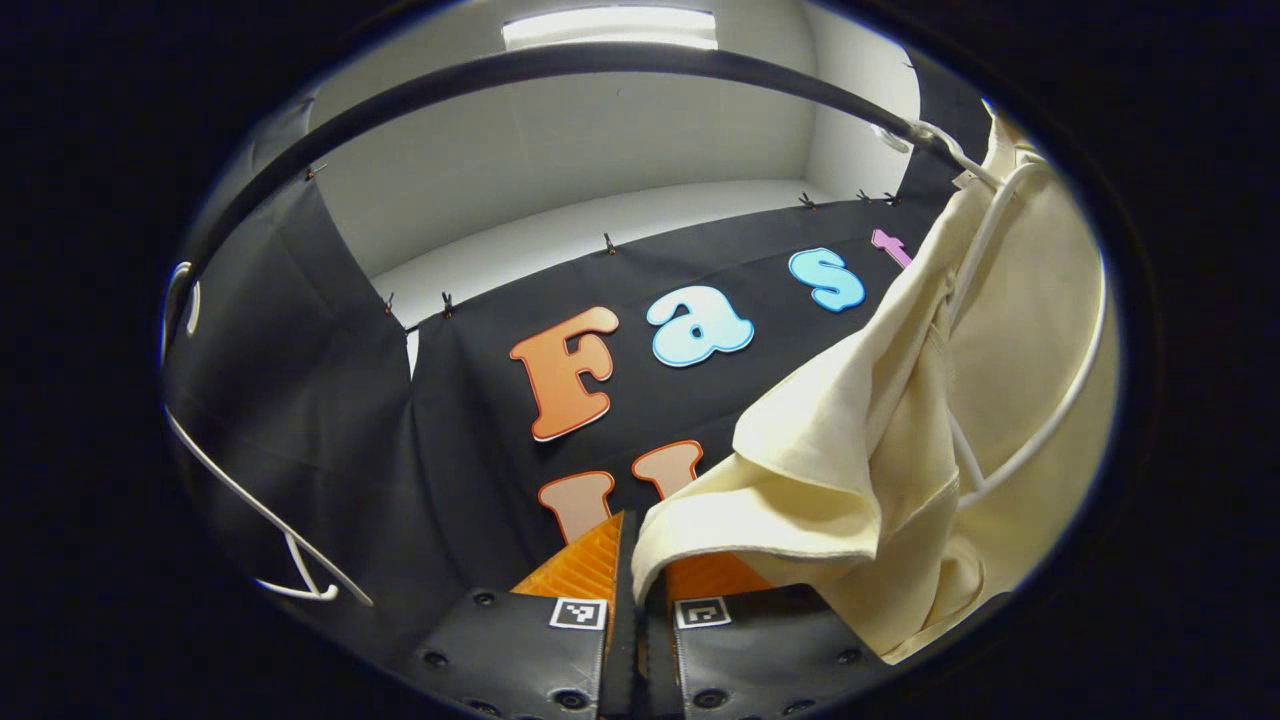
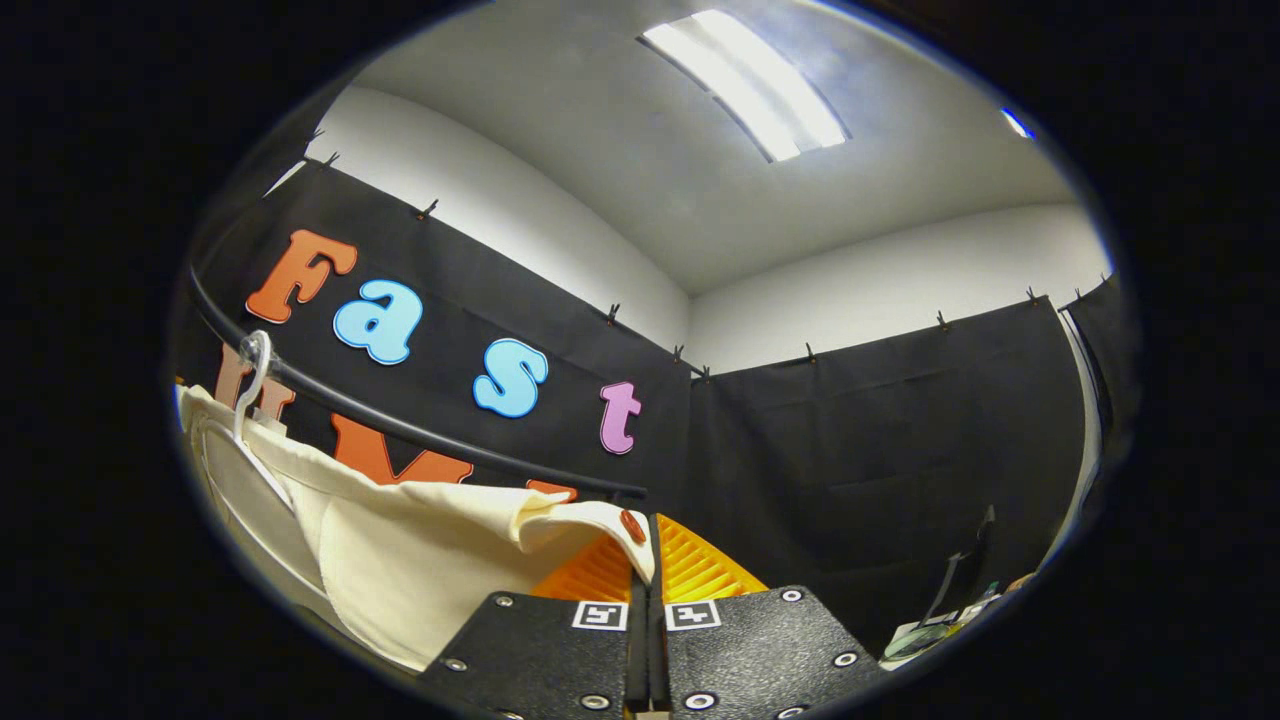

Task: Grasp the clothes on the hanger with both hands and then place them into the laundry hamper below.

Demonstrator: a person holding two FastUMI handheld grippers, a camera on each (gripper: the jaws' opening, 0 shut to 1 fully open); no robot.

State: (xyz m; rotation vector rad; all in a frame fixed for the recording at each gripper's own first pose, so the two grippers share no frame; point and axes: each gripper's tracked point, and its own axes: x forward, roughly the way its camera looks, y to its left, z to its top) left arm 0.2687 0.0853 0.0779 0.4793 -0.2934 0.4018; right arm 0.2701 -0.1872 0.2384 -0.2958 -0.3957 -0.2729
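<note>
1. Room: black cloth (image 2: pixel 880 430) covers the lower booth walls, clipped along its top edge; white wall above it, and a ceiling light (image 2: pixel 745 85) overhead.
2. Rail: a dark rail (image 1: pixel 560 65) arcs across the top of the left gripper view; in the right gripper view it runs in front of the cloth.
3. Hangers: a white hanger (image 1: pixel 985 250) hooks on the rail at the right of the left gripper view and carries the garment. A bare hanger (image 1: pixel 260 520) shows at the far left of that view.
4. Garment: the cream shirt (image 1: pixel 850 450) hangs from the white hanger, draped in folds at the right of the left gripper view and at the lower left of the right gripper view.
5. Left claw (image 1: pixel 640 590): fingers pressed together, pinching a shirt edge; pointed upward toward the rail.
6. Right claw (image 2: pixel 645 570): fingers pressed together, pinching a shirt corner beside a red button (image 2: pixel 632 525); tilted up toward the ceiling.
</note>
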